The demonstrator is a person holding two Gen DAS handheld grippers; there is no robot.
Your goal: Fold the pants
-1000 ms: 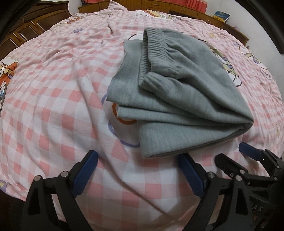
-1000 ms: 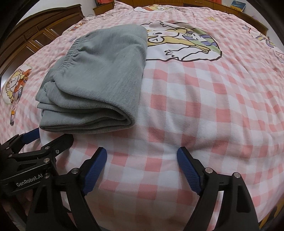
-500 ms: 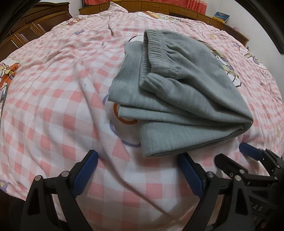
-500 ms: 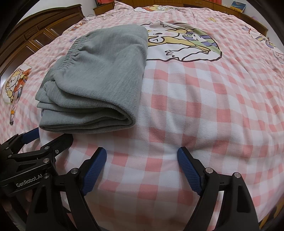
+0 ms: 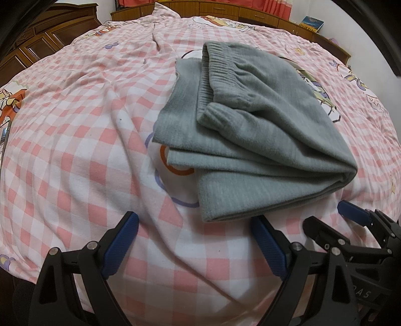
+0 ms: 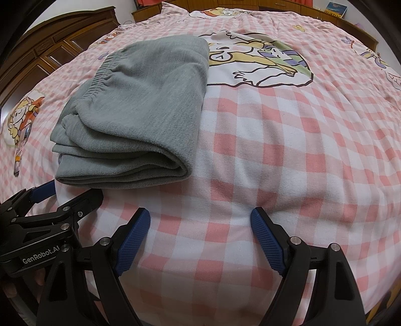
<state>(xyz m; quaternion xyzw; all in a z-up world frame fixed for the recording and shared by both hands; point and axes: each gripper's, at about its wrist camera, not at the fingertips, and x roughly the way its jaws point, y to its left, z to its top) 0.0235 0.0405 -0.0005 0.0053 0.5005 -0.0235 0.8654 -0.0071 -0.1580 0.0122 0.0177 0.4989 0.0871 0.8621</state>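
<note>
Grey pants (image 5: 250, 140) lie folded into a thick stack on the pink checked bed sheet (image 5: 75, 150), waistband on top toward the far side. They also show in the right wrist view (image 6: 140, 112), up and left. My left gripper (image 5: 195, 225) is open and empty, just short of the stack's near edge. My right gripper (image 6: 200, 220) is open and empty over bare sheet, right of the stack. Each gripper shows in the other's view: the right one (image 5: 333, 218) at lower right, the left one (image 6: 72, 193) at lower left.
The sheet (image 6: 275, 150) has a cartoon print (image 6: 263, 65) beside the pants and wrinkles on the left. A dark wooden wardrobe (image 6: 50, 55) stands at the far left, a wooden headboard (image 5: 225, 7) behind, with a book (image 5: 312, 22) at back right.
Both grippers have stayed open near the bed's front edge. The views have barely shifted; the pants have not moved.
</note>
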